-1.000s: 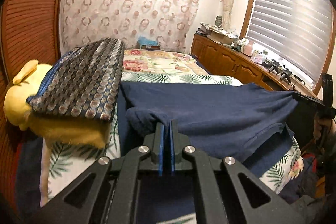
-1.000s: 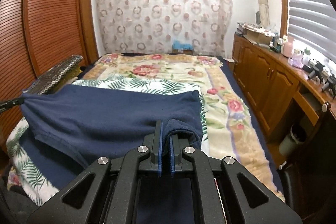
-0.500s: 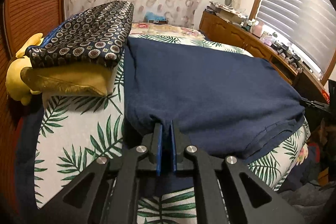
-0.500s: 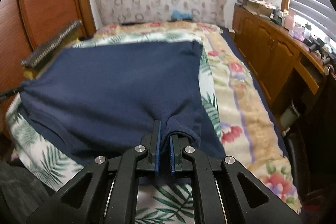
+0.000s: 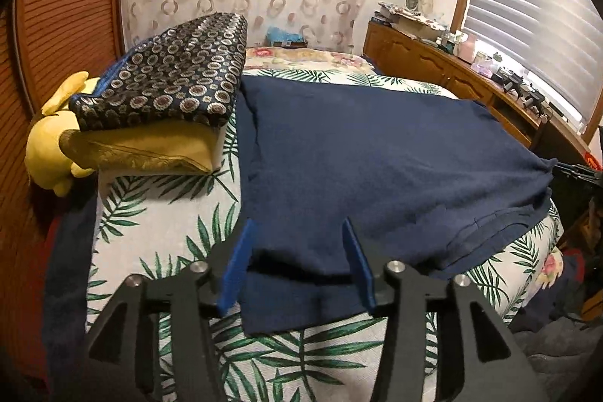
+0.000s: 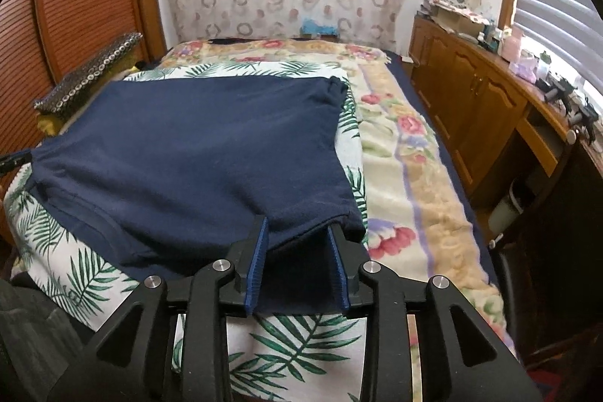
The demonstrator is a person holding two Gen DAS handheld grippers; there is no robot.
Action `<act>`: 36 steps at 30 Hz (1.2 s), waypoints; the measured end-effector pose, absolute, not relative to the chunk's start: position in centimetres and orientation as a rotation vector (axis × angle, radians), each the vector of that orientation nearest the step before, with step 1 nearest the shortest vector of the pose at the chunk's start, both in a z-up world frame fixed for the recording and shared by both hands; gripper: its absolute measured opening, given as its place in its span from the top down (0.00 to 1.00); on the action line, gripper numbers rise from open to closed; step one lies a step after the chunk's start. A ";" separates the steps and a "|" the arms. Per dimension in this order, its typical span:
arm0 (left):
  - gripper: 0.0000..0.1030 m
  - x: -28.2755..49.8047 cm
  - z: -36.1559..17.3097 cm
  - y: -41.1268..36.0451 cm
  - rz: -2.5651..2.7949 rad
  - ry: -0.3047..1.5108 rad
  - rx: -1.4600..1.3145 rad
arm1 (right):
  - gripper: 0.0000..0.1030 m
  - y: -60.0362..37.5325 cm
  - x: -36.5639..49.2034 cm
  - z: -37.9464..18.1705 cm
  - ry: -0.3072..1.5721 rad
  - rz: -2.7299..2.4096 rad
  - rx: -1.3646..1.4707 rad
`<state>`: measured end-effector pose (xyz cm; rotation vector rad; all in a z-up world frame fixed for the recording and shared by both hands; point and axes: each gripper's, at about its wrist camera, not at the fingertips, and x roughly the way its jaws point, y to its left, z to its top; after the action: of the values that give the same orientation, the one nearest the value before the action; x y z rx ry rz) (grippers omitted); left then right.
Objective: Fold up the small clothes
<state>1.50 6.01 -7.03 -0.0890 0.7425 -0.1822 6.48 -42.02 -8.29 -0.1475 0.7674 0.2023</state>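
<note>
The navy garment (image 5: pixel 377 168) is lying spread across the palm-leaf sheet (image 5: pixel 158 213) on the bed (image 6: pixel 414 176), doubled over on itself, its upper layer reaching almost to the near edge and a lower layer showing beneath at the front.

The left hand-held gripper (image 5: pixel 297 262) is standing released: its jaws have just been opening, the blue pads are apart with the near left corner of the cloth lying slack between them, neither pad pressing on it.

The right hand-held gripper (image 6: pixel 297 262) is likewise released, jaws just opened, though less widely; the near right corner is sitting between the pads, loose, its hem drooping at the right pad.

Step in hand, as judged: the letting-go at the end of a fold, both corners being laid down on the bed.

A patterned cushion (image 5: pixel 169 78) is resting on a yellow plush (image 5: pixel 56 145) at the left, just beside the garment's far left edge, apparently touching it.

Next move, as judged: both grippers are needing to back out clear of the cloth without dragging the fresh fold, then to find new grasp points for a further fold, probably across the width. The right corner looks bunched and may be wanting a smoothing first.
</note>
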 end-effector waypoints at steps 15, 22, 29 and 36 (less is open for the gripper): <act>0.51 2.5 -8.7 5.9 -0.136 0.780 -0.079 | 0.60 -44.4 6.5 -10.5 0.797 0.137 -0.109; 0.51 2.9 -9.9 6.5 -0.107 0.808 -0.085 | 0.60 -42.3 7.5 -9.4 0.725 0.152 -0.113; 0.51 2.5 -10.9 7.1 -0.103 0.825 -0.102 | 0.55 -36.9 9.3 -9.1 0.687 0.253 -0.154; 0.50 2.0 -11.2 7.7 -0.101 0.825 -0.113 | 0.54 -31.9 11.6 -11.1 0.712 0.345 -0.227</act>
<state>2.02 7.70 -11.19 -0.1133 0.8250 -0.1010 11.63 -31.90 -11.08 -0.2268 0.7116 0.3453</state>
